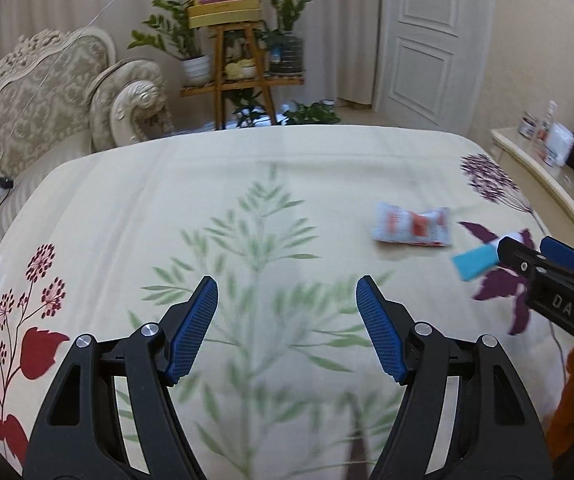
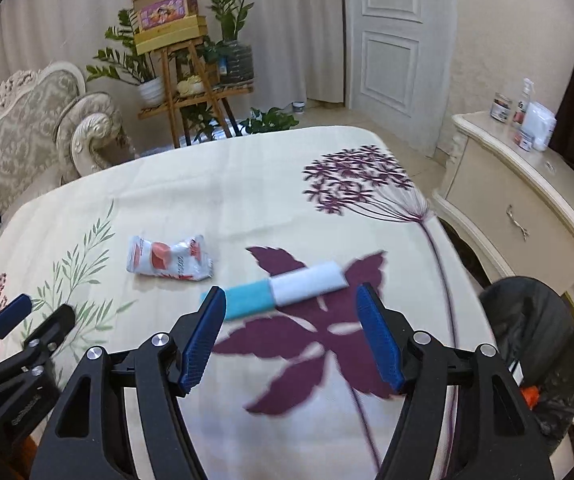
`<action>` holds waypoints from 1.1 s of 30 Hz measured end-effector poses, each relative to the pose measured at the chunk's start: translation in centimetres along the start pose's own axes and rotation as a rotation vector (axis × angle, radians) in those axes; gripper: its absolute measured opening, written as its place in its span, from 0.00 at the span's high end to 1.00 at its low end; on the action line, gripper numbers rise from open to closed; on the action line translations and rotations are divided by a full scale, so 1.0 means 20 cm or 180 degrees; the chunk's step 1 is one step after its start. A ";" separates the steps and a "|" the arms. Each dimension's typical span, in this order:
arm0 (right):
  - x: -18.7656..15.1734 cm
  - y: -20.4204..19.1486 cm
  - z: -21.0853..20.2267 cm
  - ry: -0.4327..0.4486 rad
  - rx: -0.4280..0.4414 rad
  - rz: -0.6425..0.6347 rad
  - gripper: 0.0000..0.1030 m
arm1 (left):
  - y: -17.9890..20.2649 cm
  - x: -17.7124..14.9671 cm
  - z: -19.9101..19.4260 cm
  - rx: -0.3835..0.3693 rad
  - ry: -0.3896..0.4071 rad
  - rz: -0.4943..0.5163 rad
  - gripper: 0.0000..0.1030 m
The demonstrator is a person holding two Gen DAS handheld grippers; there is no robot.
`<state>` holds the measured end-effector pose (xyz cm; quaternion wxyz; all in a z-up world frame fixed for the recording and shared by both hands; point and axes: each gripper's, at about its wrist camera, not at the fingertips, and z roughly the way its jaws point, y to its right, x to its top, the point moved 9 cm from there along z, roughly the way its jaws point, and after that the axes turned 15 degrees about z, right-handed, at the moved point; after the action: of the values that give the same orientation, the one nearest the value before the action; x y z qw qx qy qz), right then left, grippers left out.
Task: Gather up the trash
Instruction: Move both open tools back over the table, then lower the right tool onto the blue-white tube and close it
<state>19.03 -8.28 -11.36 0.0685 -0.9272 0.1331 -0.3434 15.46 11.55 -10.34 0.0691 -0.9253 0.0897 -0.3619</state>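
Progress check: not much is done yet afaict. Two bits of trash sit on the bed (image 2: 247,184), on the cream floral cover. One is a crumpled white/red-orange wrapper (image 2: 169,258), lying left of centre. The other is a blue-and-white box (image 2: 287,290), a flat stick-shaped pack, lying slantwise on the purple leaf print, just right of the wrapper but not touching it.

The right hand-held gripper (image 2: 291,328) is spread wide and grasping nothing. In its own view the box lies just ahead of the fingertips, with the blue end partly hidden behind the left finger, so imo this is the approach before the first pick. The left hand-held gripper (image 1: 287,320) is also released and empty, hovering over the green fern print, with the wrapper (image 1: 411,226) well ahead and off to its right.

A black-lined trash bin (image 2: 527,344) stands by the bed's right edge, near the dresser (image 2: 519,208). There's smth orange and white inside, but I can't tell what it is. So both items are left: grab, carry, drop, x2.

Writing: the side of the right tool reads "DAS" in the left cam view, right at (image 1: 567,306). The wrapper has red print, but it's too blurry to read. Jars and bottles on the dresser have labels, too small. The boxes (image 2: 169,12) stacked on the plant stand show a colourful picture, with no legible text.
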 end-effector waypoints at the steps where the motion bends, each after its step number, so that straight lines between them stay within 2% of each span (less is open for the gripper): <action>1: 0.00 -0.01 0.02 -0.0018 -0.0022 -0.0013 0.36 | -0.02 0.00 0.01 0.0005 -0.0013 -0.0017 0.32; 10: 0.03 -0.07 0.18 -0.0181 -0.0390 -0.0078 0.36 | -0.09 -0.04 0.07 -0.0063 -0.0070 -0.0105 0.32; 14: 0.00 -0.04 0.17 -0.0208 -0.0482 -0.0153 0.36 | -0.07 -0.04 0.07 -0.0113 -0.0073 -0.0105 0.32; 27: -0.12 0.18 0.00 -0.0211 -0.0504 -0.0157 0.33 | 0.00 -0.05 0.06 -0.0203 -0.0079 -0.0072 0.32; 33: -0.13 0.20 -0.05 -0.0183 -0.0427 -0.0160 0.33 | 0.07 -0.05 0.04 -0.0260 -0.0084 -0.0029 0.32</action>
<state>15.69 -11.47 -13.13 0.0014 -0.9422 0.1305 -0.3086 15.08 10.46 -11.91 0.0308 -0.9325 0.0992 -0.3460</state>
